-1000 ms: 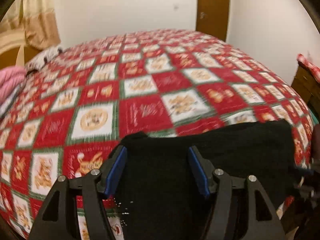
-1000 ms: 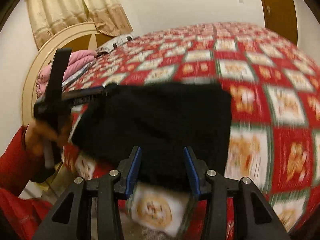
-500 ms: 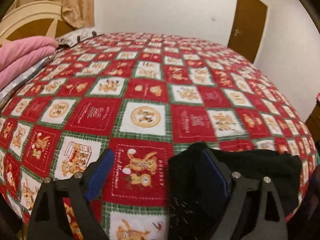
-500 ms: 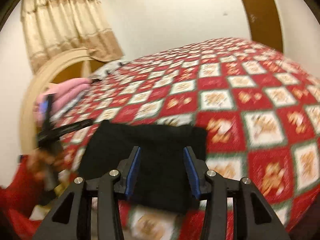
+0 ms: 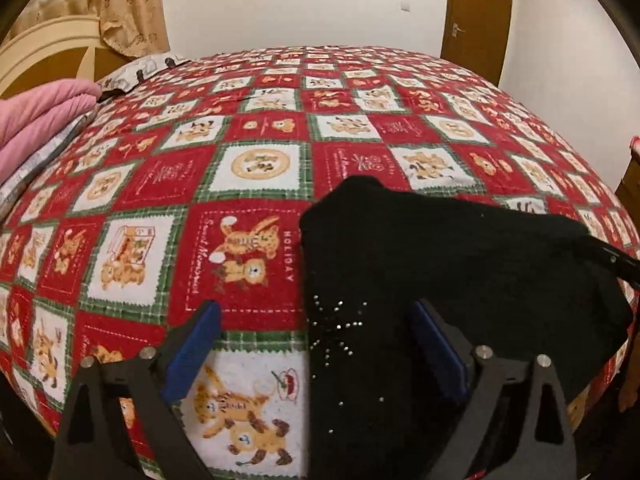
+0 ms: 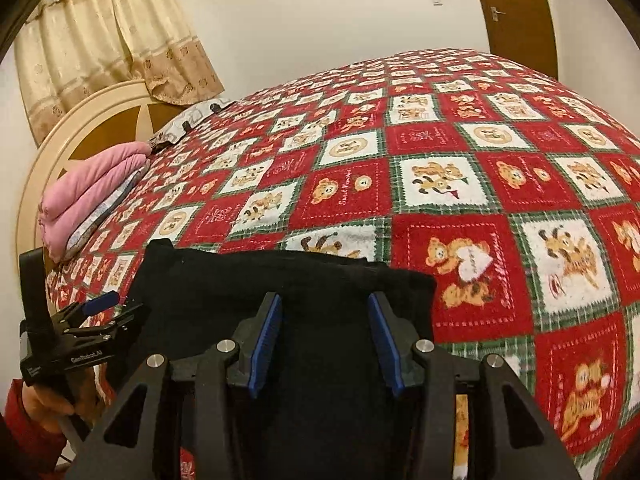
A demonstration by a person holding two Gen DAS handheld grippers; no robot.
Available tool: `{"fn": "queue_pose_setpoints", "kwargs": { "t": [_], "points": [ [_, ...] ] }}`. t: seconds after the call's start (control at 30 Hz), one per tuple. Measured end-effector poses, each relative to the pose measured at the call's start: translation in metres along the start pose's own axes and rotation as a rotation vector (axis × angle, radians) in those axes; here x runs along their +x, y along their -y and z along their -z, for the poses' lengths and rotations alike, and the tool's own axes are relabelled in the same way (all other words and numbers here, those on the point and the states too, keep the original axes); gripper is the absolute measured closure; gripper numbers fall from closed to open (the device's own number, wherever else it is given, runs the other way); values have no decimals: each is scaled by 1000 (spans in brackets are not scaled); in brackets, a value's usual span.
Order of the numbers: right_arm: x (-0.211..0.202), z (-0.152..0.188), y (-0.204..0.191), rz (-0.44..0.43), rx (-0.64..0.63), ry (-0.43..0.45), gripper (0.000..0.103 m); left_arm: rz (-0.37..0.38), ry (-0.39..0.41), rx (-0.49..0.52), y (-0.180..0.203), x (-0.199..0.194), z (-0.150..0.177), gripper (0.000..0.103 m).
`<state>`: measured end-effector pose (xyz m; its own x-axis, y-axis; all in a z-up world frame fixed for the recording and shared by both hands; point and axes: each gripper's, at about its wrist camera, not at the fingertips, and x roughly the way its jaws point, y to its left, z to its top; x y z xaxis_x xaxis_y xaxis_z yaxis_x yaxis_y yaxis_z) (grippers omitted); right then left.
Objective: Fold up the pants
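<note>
black pants (image 6: pixel 280 280), patterned bedspread (image 6: pixel 480 152), pink blanket (image 6: pixel 88 192)

My pants (image 5: pixel 440 256) are black with tiny silver studs. The bedspread (image 5: pixel 248 168) is red, white and green checks with bears. Folded blanket (image 6: pixel 88 192) is pink.

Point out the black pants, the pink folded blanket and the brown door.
black pants (image 5: pixel 460 256): left wrist view, upper folded layer.
pink folded blanket (image 6: pixel 92 192): right wrist view, top fold.
brown door (image 5: pixel 476 12): left wrist view, middle of the panel.
</note>
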<state>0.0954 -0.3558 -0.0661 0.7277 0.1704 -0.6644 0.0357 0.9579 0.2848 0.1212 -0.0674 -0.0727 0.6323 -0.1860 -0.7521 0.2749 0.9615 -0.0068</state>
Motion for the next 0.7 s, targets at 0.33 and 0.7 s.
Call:
{"fn": "queue_pose_setpoints", "kwargs": {
  "t": [0.33,0.7],
  "points": [
    [-49,30,-30,0,-33,62,53,-46,2,32,8,-9,3,5],
    [-51,52,-22,26,-9,7,43,-57,9,84,16,-24,12,5]
  ]
}}
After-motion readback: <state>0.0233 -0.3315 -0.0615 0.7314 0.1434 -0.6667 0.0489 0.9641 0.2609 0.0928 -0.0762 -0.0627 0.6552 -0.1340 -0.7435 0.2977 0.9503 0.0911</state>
